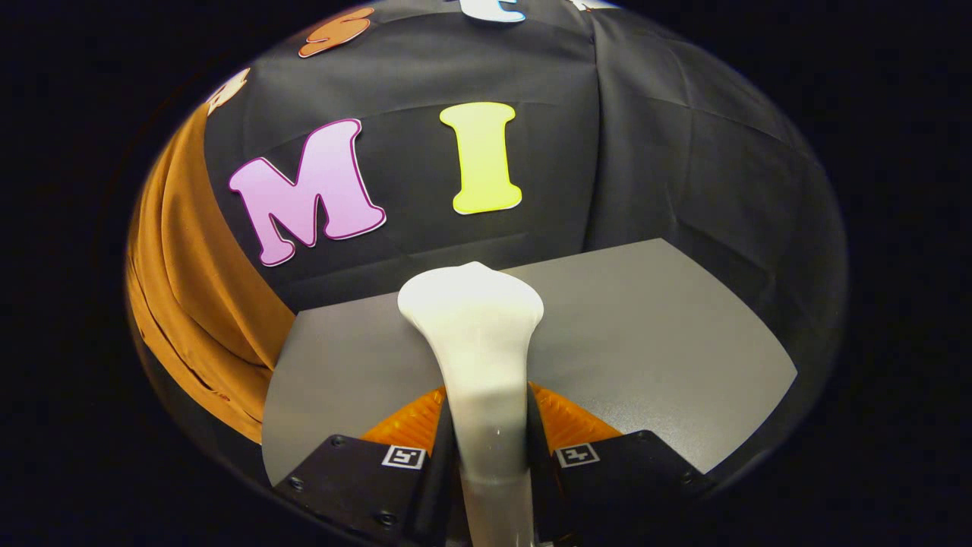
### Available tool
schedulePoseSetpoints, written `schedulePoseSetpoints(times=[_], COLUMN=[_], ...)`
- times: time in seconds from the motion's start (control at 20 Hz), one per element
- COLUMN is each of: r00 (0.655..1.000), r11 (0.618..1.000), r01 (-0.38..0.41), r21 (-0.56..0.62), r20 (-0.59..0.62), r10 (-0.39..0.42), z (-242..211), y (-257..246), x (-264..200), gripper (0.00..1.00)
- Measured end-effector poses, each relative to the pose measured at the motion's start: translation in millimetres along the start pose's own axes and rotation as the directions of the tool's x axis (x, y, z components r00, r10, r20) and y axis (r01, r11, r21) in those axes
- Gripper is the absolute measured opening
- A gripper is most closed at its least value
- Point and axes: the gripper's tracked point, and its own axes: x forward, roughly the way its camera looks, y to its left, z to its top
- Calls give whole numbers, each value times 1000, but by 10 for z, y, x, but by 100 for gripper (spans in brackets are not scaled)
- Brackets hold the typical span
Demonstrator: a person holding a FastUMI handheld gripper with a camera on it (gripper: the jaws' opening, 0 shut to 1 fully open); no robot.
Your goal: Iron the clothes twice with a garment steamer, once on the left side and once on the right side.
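We see our claw (pixel 490 425) clamped on the white garment steamer (pixel 477 357), both orange fingers (pixel 406 425) pressing its narrow handle from either side. The steamer's broad head points forward, above the grey worktop (pixel 645 342). The brown-orange clothes (pixel 190 304) hang off to the left, well apart from the steamer head, against the booth wall.

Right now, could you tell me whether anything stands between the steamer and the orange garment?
Nothing visible does. The gripper is shut on the steamer above the grey table; the garment hangs off to its left, with bare tabletop between.
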Motion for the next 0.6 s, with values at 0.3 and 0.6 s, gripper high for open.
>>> schedulePoseSetpoints(times=[0.3, 0.6], r00=[998, 991], r11=[1000, 1000], r01=[-5, 2], r21=[-9, -4], r20=[58, 131], r10=[5, -2], z=[124, 256], y=[37, 38], x=[-199, -452], gripper=[47, 47])
